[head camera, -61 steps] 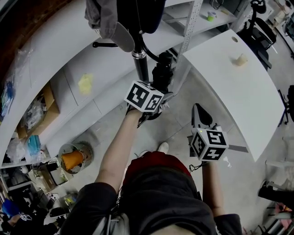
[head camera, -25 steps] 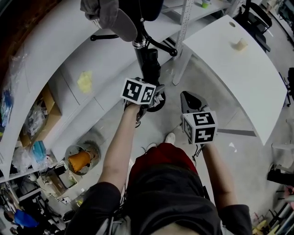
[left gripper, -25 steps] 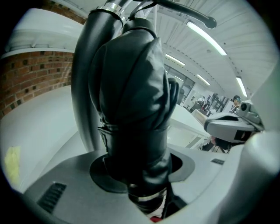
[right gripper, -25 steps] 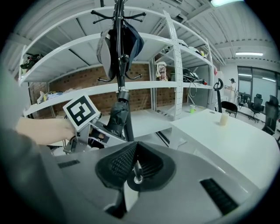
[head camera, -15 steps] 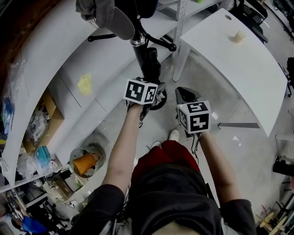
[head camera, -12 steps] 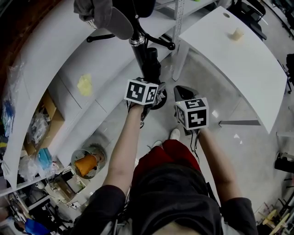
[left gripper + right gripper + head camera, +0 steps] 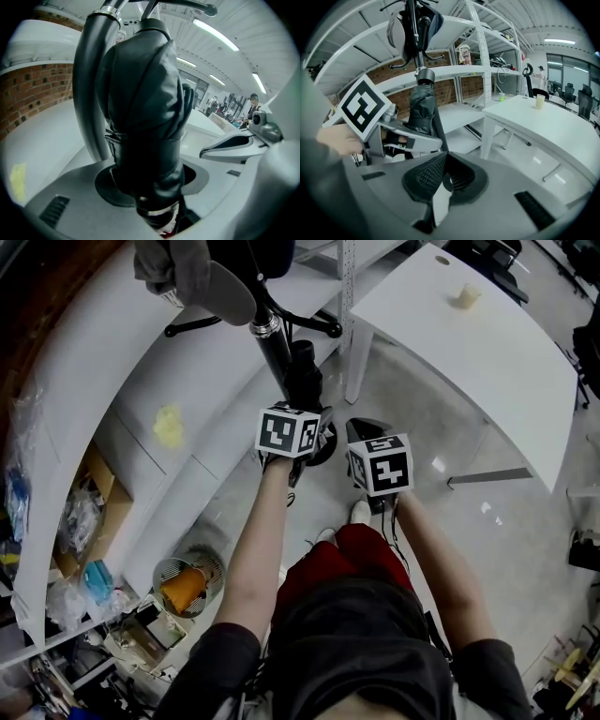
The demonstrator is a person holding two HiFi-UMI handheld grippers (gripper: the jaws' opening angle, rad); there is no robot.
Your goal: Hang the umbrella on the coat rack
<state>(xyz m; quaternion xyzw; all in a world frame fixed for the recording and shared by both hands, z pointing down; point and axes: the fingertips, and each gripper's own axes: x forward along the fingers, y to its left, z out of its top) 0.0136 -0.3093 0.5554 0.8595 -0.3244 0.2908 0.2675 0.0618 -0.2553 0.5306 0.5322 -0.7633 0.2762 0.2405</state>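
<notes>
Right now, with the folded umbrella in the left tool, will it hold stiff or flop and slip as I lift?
The umbrella is probably fairly stiff: it stands straight out of the left tool without sagging. Its wrapped fabric bulges in soft folds, so it may squash or twist slightly under the grip. The glossy surface looks somewhat slippery.

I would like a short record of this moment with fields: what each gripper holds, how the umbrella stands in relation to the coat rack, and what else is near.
left gripper: fingers closed on the folded black umbrella
right gripper: fingers together, nothing between them
umbrella position: upright, close beside the coat rack pole; contact cannot be told
coat rack load: grey garment hangs near its top
task state: umbrella in the gripper, not seen on any hook
nearby: white table to the right
</notes>
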